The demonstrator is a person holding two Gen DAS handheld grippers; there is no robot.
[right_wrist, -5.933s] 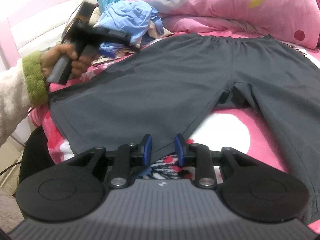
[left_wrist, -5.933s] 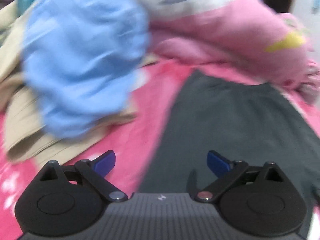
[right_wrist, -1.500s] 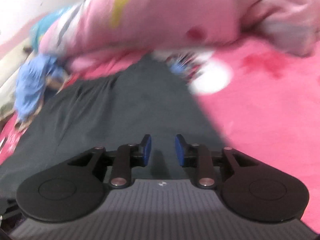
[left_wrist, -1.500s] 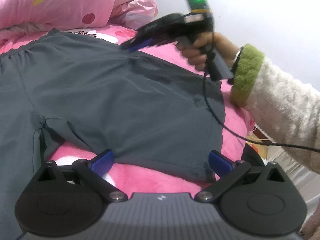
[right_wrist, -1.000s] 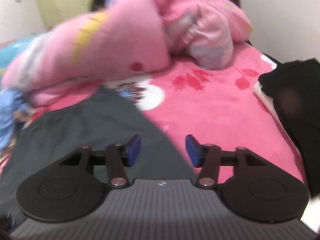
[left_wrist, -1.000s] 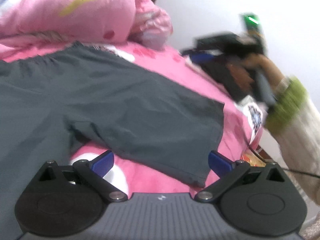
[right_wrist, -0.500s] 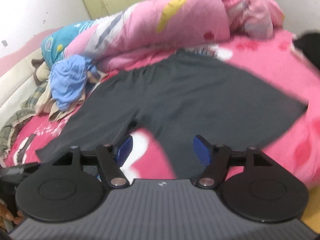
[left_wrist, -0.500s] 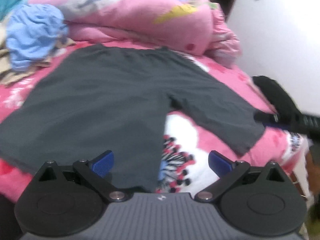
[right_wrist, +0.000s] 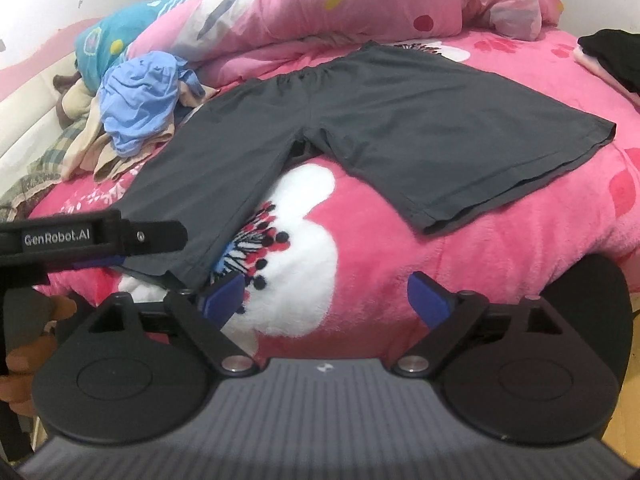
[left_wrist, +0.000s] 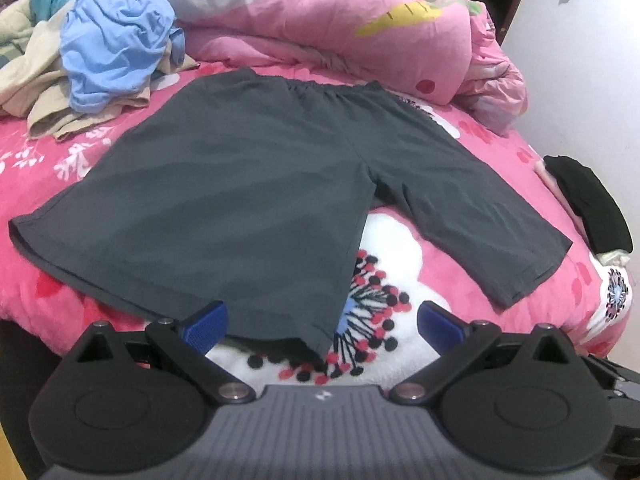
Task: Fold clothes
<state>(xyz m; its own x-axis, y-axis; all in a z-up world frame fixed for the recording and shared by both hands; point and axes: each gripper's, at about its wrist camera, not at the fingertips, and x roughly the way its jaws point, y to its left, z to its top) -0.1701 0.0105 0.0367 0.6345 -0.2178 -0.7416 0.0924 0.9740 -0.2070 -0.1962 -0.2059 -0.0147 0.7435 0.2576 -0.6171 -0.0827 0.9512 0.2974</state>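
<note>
Lying flat across the middle of both frames, the dark grey shorts (left_wrist: 256, 184) were spread on the pink blanket (left_wrist: 520, 152), waistband toward the top of the frame and the two legs fanned down toward the cameras. In the left wrist view the left gripper (left_wrist: 322, 322) filled the bottom of the frame with its jaws wide apart and nothing between them; its blue fingertips (left_wrist: 206, 326) sat just below the hem of the nearer leg. In the right wrist view the right gripper (right_wrist: 326, 298) likewise stood with jaws well apart and empty, low in the frame over the blanket's white flower print (right_wrist: 296, 240). At the left edge of that view the left gripper's black body showed, and a hand (right_wrist: 28, 344) gripped its handle below. A crumpled blue garment (left_wrist: 116, 44) sat on beige clothes (left_wrist: 48, 92) in the upper left, beside the shorts' waistband corner. A rolled pink quilt (left_wrist: 340, 12) ran along the top. Folded black clothing (left_wrist: 592, 204) lay at the right edge, apart from the shorts.
</note>
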